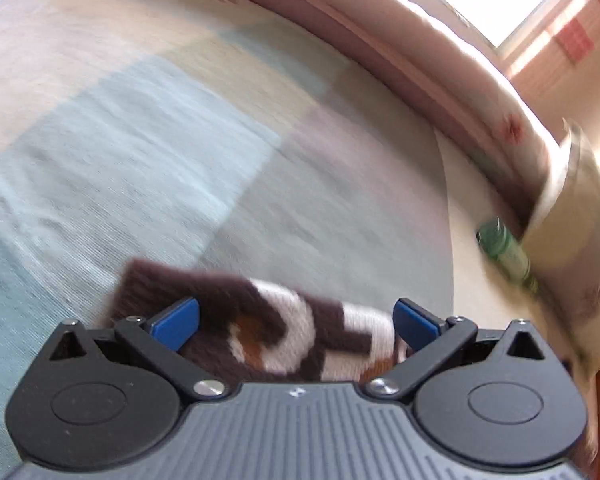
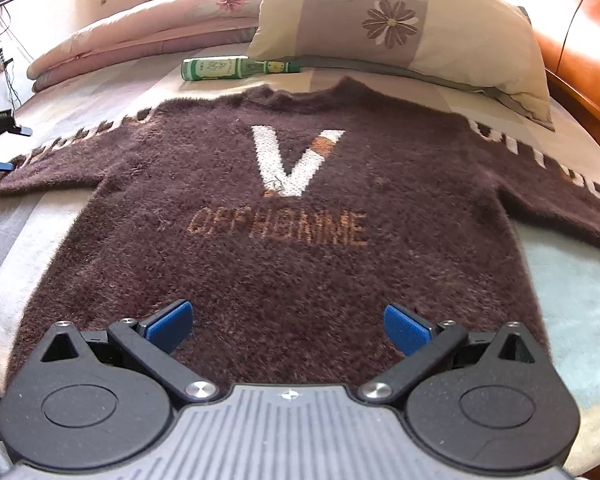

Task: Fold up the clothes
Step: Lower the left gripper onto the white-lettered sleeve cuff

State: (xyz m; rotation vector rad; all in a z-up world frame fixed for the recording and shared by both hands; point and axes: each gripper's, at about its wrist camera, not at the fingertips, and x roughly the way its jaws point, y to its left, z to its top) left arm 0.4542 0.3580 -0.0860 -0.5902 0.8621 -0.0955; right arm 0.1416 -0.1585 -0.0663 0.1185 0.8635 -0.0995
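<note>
The sweater (image 2: 284,216) lies flat on the bed (image 2: 580,288), with the bottle (image 2: 228,68) and pillow (image 2: 440,28) behind its collar.

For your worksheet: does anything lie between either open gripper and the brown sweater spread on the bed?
Nothing visible does. The right gripper sits at the sweater hem, the left gripper at its sleeve cuff. The green bottle lies beyond the collar.

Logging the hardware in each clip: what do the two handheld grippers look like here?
Both look alike. The left gripper and the right gripper each have two blue fingertip pads on black linkage arms with silver pivot screws, two round black housings, and a grey ribbed body bearing a small white mark at its centre. A dark cable shows at the bottom-left edge of the right view. No hands or sleeves are visible.
</note>
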